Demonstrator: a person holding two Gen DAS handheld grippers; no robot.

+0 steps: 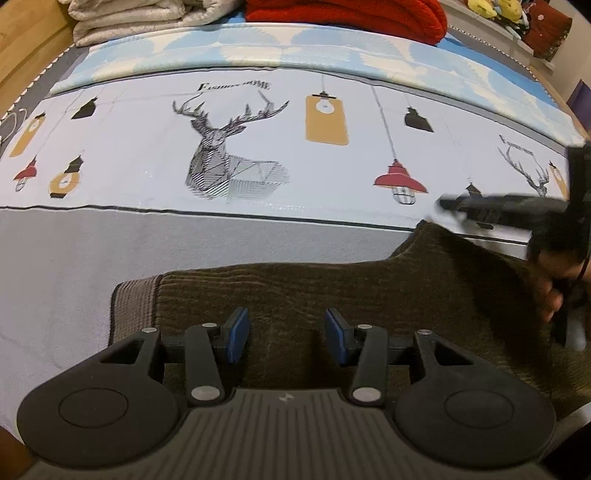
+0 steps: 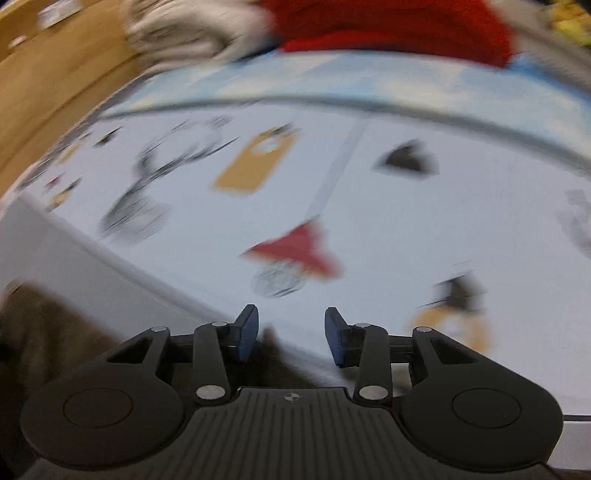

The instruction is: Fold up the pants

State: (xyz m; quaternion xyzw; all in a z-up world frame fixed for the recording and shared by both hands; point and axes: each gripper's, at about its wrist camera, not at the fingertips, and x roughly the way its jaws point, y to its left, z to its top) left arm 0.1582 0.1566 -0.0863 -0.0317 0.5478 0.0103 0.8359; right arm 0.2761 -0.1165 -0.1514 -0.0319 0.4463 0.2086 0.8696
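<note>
Both claws, left (image 1: 287,336) and right (image 2: 291,334), agape, empty, above brown pants (image 1: 332,291).

Deer-and-lamp print bedsheet (image 1: 258,122); red blanket (image 1: 347,14) beside folded cream blanket (image 1: 129,18) at far edge.

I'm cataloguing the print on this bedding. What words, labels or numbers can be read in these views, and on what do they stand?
"Fashion Home", partly blurred, above the deer printed on the bed sheet.
A second line above the smaller deer: too small to read.
Right wrist view: too blurred to show any text.
</note>
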